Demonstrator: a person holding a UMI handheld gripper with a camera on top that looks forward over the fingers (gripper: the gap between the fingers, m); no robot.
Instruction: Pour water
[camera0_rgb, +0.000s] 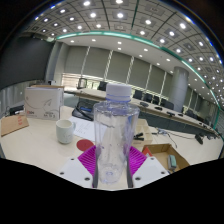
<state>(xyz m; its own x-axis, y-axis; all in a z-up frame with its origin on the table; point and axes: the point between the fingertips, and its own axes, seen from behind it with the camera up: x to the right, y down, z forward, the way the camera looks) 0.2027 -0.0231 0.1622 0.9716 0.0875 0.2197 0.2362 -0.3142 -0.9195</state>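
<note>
Gripper: fingers closed on a clear bottle, one ribbed pink pad pressing its left side, the other pad its right side. Both pads meet the bottle low on its body.

Bottle: upright, clear plastic, with a pale lilac cap seated on top. Held just ahead of the camera, above the near part of the table. Whether it holds any water cannot be told; the wall looks transparent throughout.

Items placed relative to the bottle:
- A small white cup stands on the table to the left of the bottle, apart from it, mouth up. Contents cannot be seen.
- A white box stands farther left and behind the cup, near the table's far edge.
- A flat brown cardboard piece lies left of the box and cup, near the table edge.
- To the right of the bottle, an open cardboard box lies on the table, close to the right pad.
- White paper or wrapping lies just right of the bottle, behind the cardboard box; its nature is unclear.

Surroundings beyond the bottle: rows of desks with dark chairs, a wall of windows, and a ceiling with many round lights
</note>
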